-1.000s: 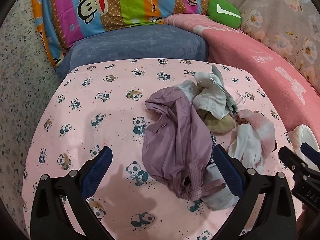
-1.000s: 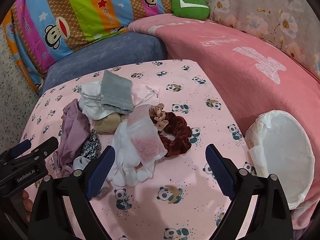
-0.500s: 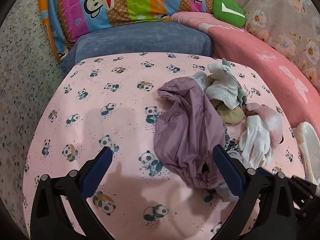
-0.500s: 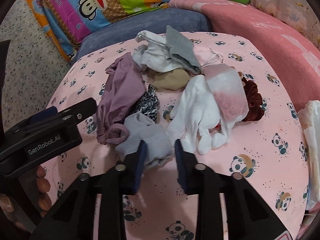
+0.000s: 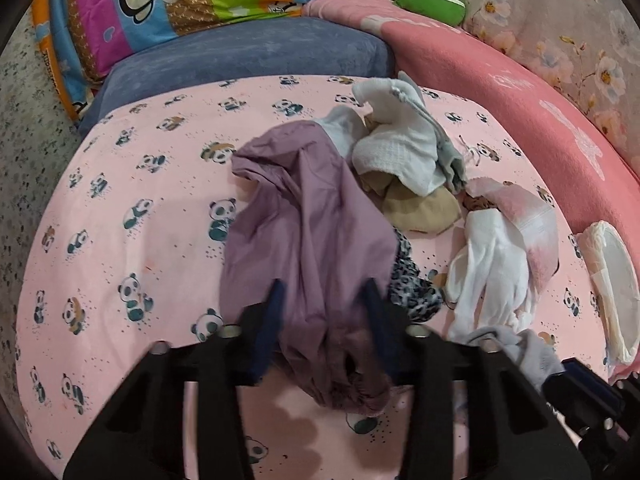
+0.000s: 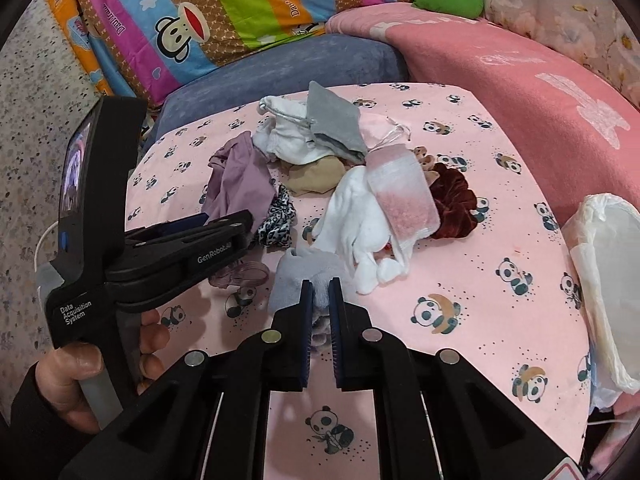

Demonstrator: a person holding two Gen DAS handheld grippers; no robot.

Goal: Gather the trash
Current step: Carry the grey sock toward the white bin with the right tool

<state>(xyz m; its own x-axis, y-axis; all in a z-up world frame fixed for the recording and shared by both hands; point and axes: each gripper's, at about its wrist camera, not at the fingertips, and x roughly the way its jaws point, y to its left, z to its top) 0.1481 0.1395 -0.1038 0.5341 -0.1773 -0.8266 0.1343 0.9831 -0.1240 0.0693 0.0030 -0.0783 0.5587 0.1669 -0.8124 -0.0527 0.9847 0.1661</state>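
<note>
Left wrist view: the left gripper has just been closing and its dark blue pads now pinch the near end of a crumpled purple cloth, which lies on a pink panda-print sheet. Beyond the purple cloth sit a white cloth, a beige piece and a white glove. A white lined bin stands at the right edge.

Right wrist view: the right gripper has also just been closing and is clenched on a small grey cloth, just in front of the pile. The left gripper and the person's hand show at the left. The bin is well apart, to the right.

To do this step well, I judge each hand should lift straight up until its cloth hangs clear of its neighbours, then carry it over the bin before letting go. The purple cloth overlaps a leopard-print piece and may drag it along.
</note>
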